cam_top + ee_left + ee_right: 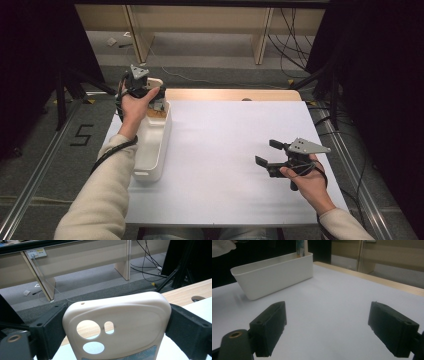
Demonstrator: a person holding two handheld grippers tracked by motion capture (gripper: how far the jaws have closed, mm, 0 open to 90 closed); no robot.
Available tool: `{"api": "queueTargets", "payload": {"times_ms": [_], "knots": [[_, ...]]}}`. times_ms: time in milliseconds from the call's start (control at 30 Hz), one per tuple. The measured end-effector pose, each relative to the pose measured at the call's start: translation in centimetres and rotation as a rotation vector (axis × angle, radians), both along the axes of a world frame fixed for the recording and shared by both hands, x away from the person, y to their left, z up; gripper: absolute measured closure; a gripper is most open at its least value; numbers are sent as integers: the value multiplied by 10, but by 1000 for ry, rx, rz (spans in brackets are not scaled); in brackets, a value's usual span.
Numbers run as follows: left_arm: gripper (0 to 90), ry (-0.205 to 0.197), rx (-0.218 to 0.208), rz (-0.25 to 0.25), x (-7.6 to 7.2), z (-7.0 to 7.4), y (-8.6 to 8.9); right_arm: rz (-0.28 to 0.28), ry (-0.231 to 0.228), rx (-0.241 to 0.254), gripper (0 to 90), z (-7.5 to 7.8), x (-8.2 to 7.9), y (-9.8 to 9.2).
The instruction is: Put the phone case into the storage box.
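Near the tabletop's [225, 150] front-right corner, the right hand-held gripper [267, 152] hovered idle just above the white surface, jaws spread wide, nothing between them. Right gripper view confirmed both pads apart over bare sheet.

Left edge: a white bin [152, 145] ran lengthwise from front to back. Over its far end, the left hand-held gripper [150, 92] was clamped on a cream phone case [117, 325], gripped across its width with jaws pressing both side edges. Case stood upright, camera cutouts visible in the left gripper view. Some other contents sat in the bin's far end, too small to identify.

Step read: case either being lifted out of or lowered into the bin's far end; can't tell which from this alone. If lowering, the next move needs a straight descent clear of the bin wall, then release. If lifting, clear the rim before swinging toward the tabletop's middle. Right side likely stays parked or comes in to assist.

White sheet covered most of the tabletop; a wood strip showed along the back edge. Beyond: grey carpet, wooden desk legs, loose cables, dark curtains both sides.
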State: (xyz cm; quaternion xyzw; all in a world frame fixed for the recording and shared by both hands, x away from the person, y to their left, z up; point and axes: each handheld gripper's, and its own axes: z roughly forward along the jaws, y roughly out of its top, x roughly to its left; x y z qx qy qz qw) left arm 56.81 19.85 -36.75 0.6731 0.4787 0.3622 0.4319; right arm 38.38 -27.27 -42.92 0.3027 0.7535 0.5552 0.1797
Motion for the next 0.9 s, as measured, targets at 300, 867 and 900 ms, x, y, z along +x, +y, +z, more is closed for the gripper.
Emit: {"api": "queueTargets", "payload": {"times_ms": [300, 867, 900], "knots": [[93, 10, 0, 3, 2, -4, 0, 1, 5, -2, 161, 0, 0, 0], [93, 18, 4, 4, 5, -6, 0, 1, 6, 0, 161, 0, 0, 0], [93, 19, 3, 4, 5, -6, -1, 0, 8, 0, 161, 0, 0, 0]]}}
